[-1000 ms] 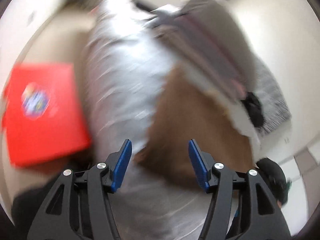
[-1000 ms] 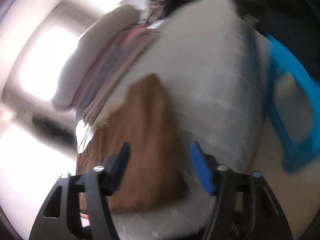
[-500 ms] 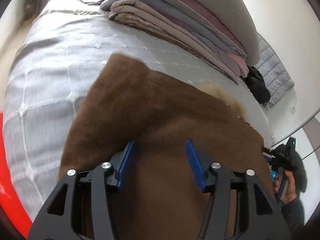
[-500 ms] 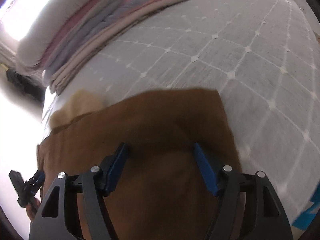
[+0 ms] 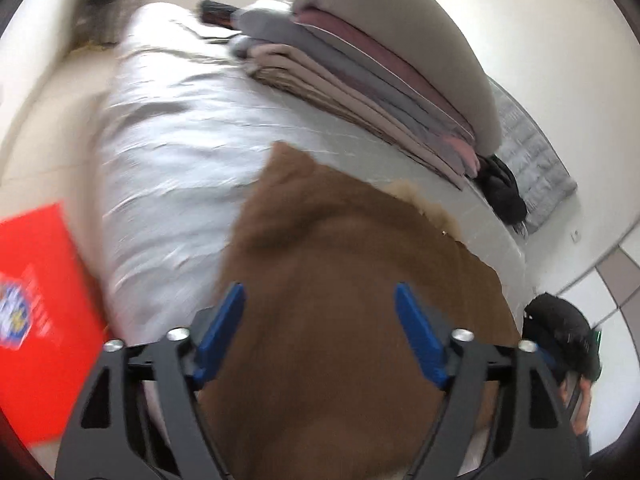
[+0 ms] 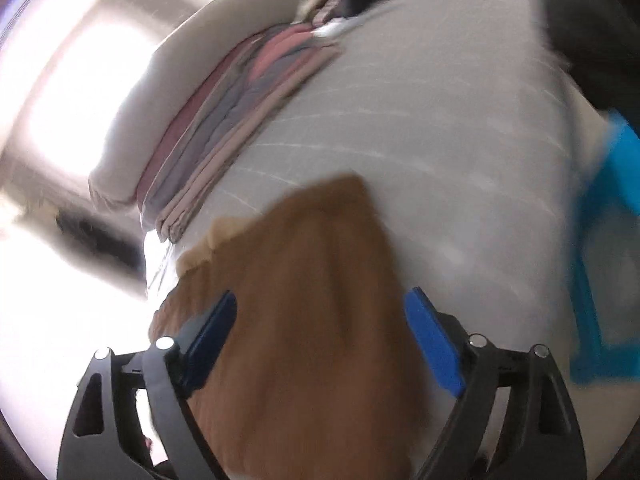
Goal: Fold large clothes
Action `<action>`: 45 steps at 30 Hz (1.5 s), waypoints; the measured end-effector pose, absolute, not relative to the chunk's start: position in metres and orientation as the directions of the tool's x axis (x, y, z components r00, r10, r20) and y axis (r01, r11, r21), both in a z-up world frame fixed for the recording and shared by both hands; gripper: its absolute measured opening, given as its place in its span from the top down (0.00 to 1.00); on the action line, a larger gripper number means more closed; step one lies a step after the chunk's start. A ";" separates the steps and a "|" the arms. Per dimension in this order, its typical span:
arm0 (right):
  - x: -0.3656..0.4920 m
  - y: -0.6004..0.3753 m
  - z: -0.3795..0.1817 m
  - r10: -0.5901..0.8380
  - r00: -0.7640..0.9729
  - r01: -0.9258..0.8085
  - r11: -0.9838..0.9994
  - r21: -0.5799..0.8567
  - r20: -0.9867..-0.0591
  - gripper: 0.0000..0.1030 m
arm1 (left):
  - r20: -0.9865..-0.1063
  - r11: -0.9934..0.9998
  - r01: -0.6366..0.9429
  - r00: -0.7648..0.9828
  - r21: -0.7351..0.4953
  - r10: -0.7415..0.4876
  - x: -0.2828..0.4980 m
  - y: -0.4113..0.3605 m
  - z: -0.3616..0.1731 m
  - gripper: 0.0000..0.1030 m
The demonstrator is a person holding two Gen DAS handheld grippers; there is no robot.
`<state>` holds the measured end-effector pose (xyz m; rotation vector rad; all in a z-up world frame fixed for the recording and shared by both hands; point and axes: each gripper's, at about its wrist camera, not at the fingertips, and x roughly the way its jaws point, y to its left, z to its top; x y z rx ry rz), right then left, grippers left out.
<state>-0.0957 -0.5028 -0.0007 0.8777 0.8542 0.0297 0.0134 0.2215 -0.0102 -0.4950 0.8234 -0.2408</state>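
Brown garment (image 5: 352,280) lies flat on quilted bed cover (image 5: 168,152), long axis running away from us toward folded bedding stack (image 5: 360,80). We hold left gripper (image 5: 320,332) and right gripper (image 6: 320,332) above garment near end, jaws wide apart, gripping nothing. Neither gripper clearly nearer.

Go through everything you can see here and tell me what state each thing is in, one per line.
Brown garment: lying on the bed, folded over, a lighter tan lining showing at one edge.
Left gripper: open, nothing between its fingers.
Right gripper: open, nothing between its fingers.
Bed cover: spread out, slightly wrinkled.
Stack of bedding: folded, piled at the far side of the bed.
Red box: beside the bed, closed as far as the blur shows.
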 end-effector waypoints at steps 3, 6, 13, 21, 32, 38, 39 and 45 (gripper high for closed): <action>-0.144 -0.512 -0.027 0.396 0.663 0.364 0.571 0.736 -0.635 0.18 | -0.668 0.844 -0.068 0.646 -0.533 -0.370 -0.025 0.247 -0.017 0.23; -0.172 -0.502 -0.056 0.497 0.648 0.367 0.459 0.809 -0.577 0.18 | -0.696 0.808 -0.151 0.611 -0.570 -0.377 -0.049 0.262 -0.034 0.21; -0.167 -0.474 -0.095 0.644 0.623 0.381 0.246 0.891 -0.444 0.18 | -0.694 0.674 -0.294 0.559 -0.677 -0.453 -0.064 0.261 -0.085 0.21; -0.143 -0.485 -0.101 0.600 0.684 0.401 0.168 0.901 -0.416 0.17 | -0.642 0.603 -0.303 0.594 -0.738 -0.486 -0.040 0.239 -0.099 0.21; -0.123 -0.471 -0.078 0.557 0.732 0.276 0.282 0.919 -0.392 0.72 | -0.622 0.664 -0.191 0.598 -0.723 -0.505 -0.026 0.233 -0.085 0.74; -0.159 -0.460 -0.034 0.584 0.737 0.158 0.341 0.927 -0.340 0.76 | -0.560 0.671 -0.071 0.619 -0.738 -0.550 -0.057 0.232 -0.036 0.79; -0.169 -0.457 -0.030 0.589 0.735 0.149 0.342 0.928 -0.336 0.76 | -0.554 0.670 -0.062 0.621 -0.740 -0.554 -0.064 0.235 -0.030 0.79; -0.221 -0.449 -0.044 0.582 0.669 0.220 0.440 0.871 -0.463 0.73 | -0.599 0.688 -0.088 0.579 -0.721 -0.553 -0.113 0.253 -0.034 0.77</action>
